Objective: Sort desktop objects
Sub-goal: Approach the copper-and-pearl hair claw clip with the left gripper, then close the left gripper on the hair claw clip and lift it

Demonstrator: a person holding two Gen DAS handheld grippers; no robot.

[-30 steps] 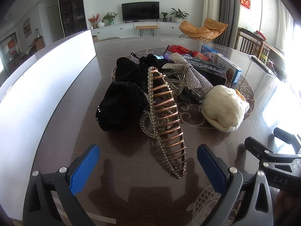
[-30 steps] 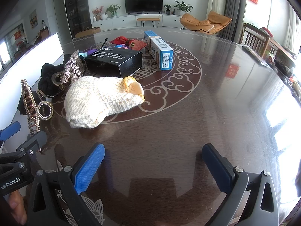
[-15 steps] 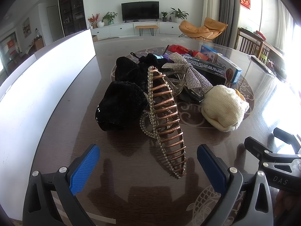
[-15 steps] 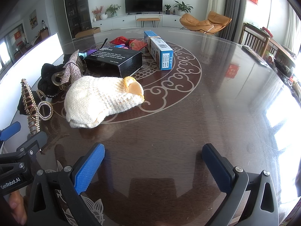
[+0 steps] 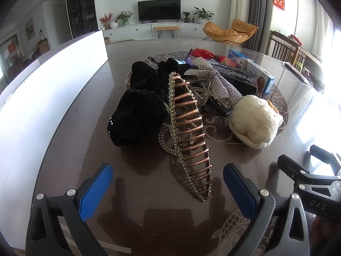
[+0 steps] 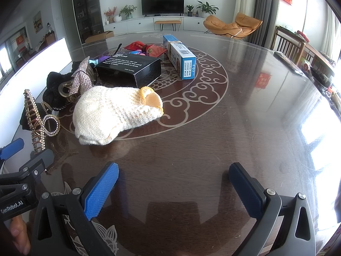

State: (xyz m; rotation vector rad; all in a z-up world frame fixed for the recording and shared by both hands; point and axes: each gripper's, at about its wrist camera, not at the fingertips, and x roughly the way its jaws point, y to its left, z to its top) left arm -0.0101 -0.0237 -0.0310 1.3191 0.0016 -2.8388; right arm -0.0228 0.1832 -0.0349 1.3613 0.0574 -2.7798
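Observation:
A pile of objects lies on the dark round table point(image 6: 245, 128). A copper hair claw with pearl trim point(image 5: 189, 136) stands just ahead of my left gripper point(image 5: 168, 183), which is open and empty. Beside the claw are black fabric scrunchies point(image 5: 136, 117), a rhinestone bow clip point(image 5: 215, 81) and a cream knitted hat point(image 5: 254, 120). In the right wrist view the hat point(image 6: 115, 113), a black box point(image 6: 130, 68) and a blue-white box point(image 6: 181, 56) lie ahead of my right gripper point(image 6: 173, 183), which is open and empty.
A tall white board point(image 5: 46, 98) stands along the table's left side. Red packets point(image 6: 147, 48) lie behind the black box. Each gripper shows at the edge of the other's view. Chairs point(image 6: 287, 44) stand beyond the table at the right.

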